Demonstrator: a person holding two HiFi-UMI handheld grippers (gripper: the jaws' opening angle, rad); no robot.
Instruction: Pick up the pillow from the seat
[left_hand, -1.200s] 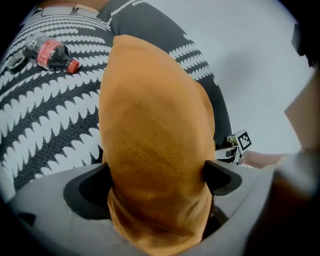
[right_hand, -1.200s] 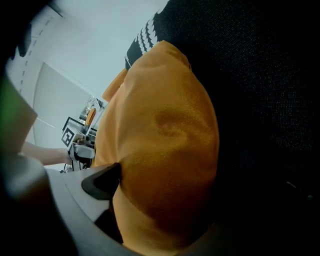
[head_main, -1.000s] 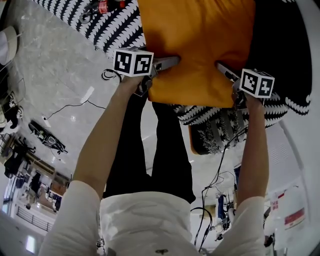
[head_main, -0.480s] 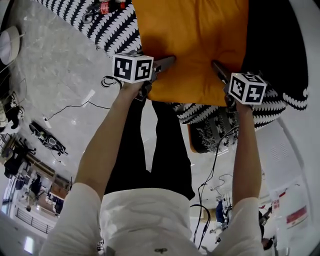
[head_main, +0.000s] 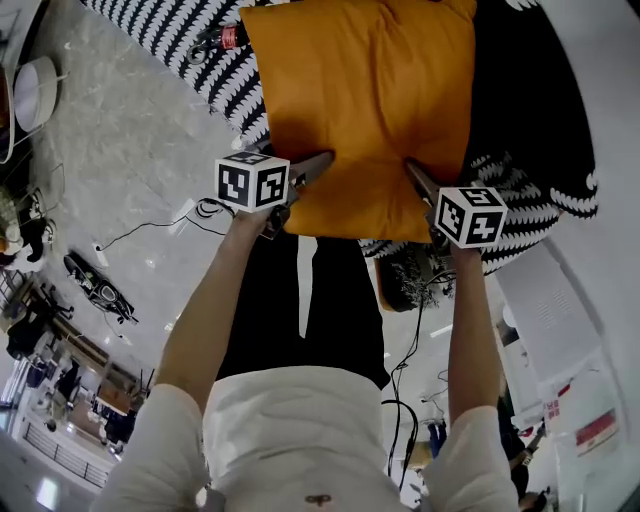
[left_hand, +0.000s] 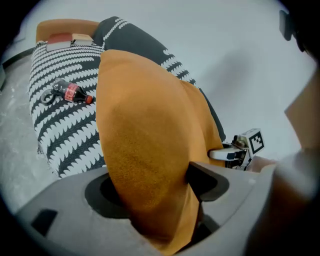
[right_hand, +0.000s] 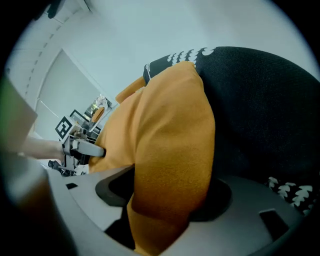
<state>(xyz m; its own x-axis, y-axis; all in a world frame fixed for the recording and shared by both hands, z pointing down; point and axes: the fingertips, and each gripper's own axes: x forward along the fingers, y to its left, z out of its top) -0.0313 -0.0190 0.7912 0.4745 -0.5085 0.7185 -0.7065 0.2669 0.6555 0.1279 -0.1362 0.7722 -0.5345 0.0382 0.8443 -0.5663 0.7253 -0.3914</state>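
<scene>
Left gripper jaws closing on pillow.

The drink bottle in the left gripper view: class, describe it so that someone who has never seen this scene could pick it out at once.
Find the seat with the black-and-white zigzag cover. On it, left of the big orange pillow, a small bottle lies on its side. Its red label sets it apart from the grey loop beside it.

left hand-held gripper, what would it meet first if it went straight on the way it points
The orange pillow: its edge already sits between the closing jaws of the left hand-held gripper, so nothing else comes first.
</scene>
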